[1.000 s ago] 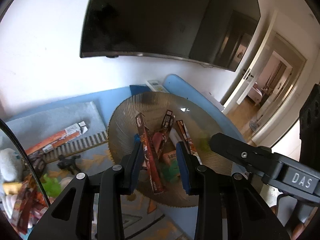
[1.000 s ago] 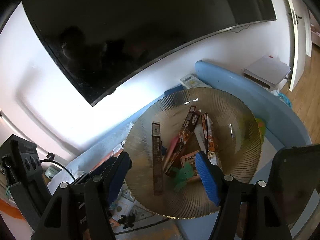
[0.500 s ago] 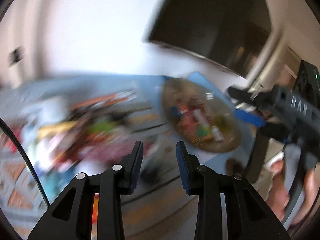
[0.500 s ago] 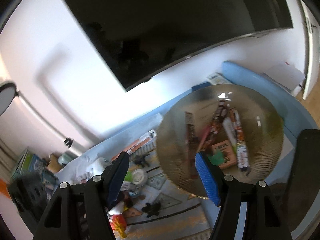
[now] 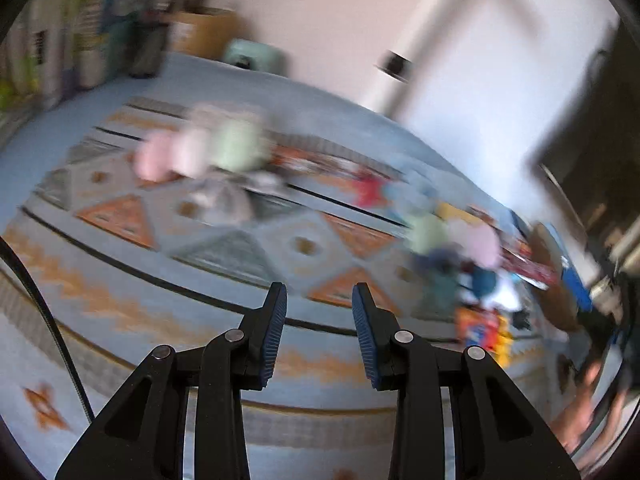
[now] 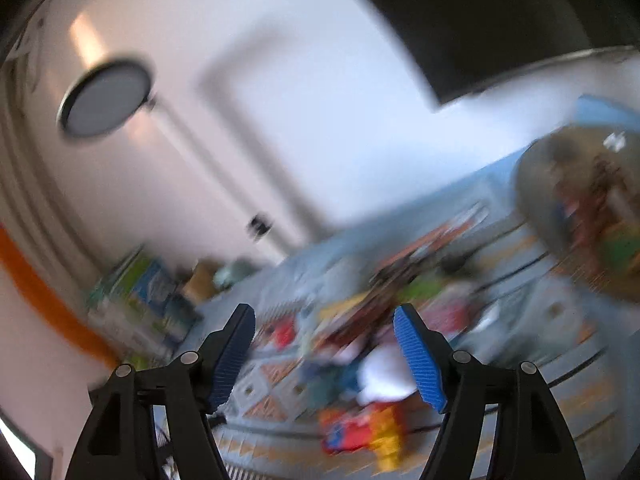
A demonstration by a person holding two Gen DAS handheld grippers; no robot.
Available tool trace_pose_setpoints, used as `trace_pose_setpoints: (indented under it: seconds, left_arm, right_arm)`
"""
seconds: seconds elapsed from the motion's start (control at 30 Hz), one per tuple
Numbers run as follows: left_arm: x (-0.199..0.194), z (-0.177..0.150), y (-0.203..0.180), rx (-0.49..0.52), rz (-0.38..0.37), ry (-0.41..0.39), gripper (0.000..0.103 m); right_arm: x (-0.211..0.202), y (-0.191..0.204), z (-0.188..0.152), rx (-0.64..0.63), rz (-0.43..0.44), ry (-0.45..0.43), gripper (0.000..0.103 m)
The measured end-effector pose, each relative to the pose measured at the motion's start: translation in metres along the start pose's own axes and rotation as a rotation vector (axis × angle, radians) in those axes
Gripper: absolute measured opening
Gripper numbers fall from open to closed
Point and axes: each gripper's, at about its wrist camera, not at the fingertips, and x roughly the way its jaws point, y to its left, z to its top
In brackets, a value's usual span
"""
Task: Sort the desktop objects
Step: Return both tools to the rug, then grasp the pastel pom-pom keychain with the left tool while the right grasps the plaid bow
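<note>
Both views are motion-blurred. My left gripper (image 5: 319,304) is open and empty above the patterned table mat (image 5: 224,248). Pastel plush toys (image 5: 200,152) lie ahead of it, and a heap of toys and snack packets (image 5: 460,252) lies to its right. My right gripper (image 6: 324,328) is open and empty, held above a pile of toys and packets (image 6: 376,320). A red and yellow toy (image 6: 368,432) lies near its fingers. The ribbed glass plate (image 6: 532,200) holding snack packets is at the right of the right wrist view.
Books and boxes (image 5: 52,40) stand at the table's far left, and they also show in the right wrist view (image 6: 144,300). A cardboard box (image 5: 200,32) and a mint green object (image 5: 256,54) stand by the wall. The dark TV (image 6: 520,8) hangs above.
Both grippers have swung left, away from the glass plate, toward the scattered toys and packets. The left gripper now faces the left part of the mat. Both stay open.
</note>
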Motion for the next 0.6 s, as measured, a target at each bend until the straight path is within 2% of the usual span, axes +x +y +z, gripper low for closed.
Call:
trace_pose_setpoints:
  seconds: [0.17,0.27,0.4,0.5,0.53,0.6]
  left_arm:
    - [0.01,0.027,0.037,0.015,0.08,-0.005,0.031]
    - [0.018,0.047,0.05,0.022,0.112,-0.027,0.031]
    - [0.029,0.089,0.052,0.184,0.141,-0.066,0.036]
    - [0.047,0.117,0.067,0.227,0.12,-0.044,0.055]
    - [0.052,0.123,0.075,0.213,0.092,-0.035,0.056]
    - [0.068,0.133,0.089,0.167,-0.01,0.043,0.056]
  right_arm:
    - [0.051,0.024,-0.053,-0.124,0.013,0.145,0.071]
    - [0.061,0.027,-0.061,-0.166,-0.021,0.15,0.071]
    - [0.065,0.021,-0.066,-0.166,-0.037,0.148,0.071]
    - [0.07,0.016,-0.067,-0.149,-0.05,0.156,0.071]
    - [0.07,0.015,-0.066,-0.143,-0.05,0.159,0.071]
    - [0.071,0.013,-0.065,-0.134,-0.056,0.163,0.071]
